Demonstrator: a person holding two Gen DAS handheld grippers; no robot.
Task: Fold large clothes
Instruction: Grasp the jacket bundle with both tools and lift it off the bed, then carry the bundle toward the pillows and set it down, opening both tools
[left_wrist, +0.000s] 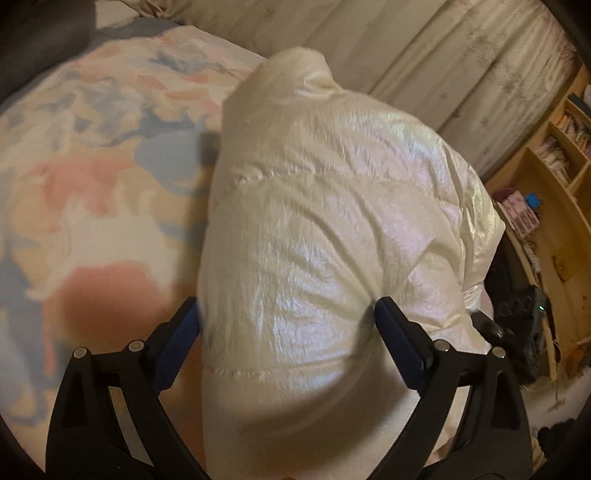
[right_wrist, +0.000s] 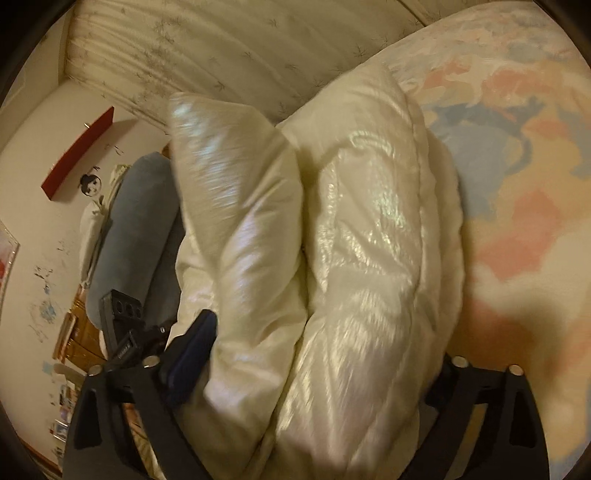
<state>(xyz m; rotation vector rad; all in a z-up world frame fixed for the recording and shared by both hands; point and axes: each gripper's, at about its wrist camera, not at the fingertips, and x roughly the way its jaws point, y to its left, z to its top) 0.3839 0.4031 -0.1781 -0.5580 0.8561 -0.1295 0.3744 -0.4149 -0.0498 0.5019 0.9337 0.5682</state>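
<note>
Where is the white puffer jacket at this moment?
The white puffer jacket lies bunched on the patterned bed cover, filling the middle of both wrist views, between the fingers of each gripper.
</note>
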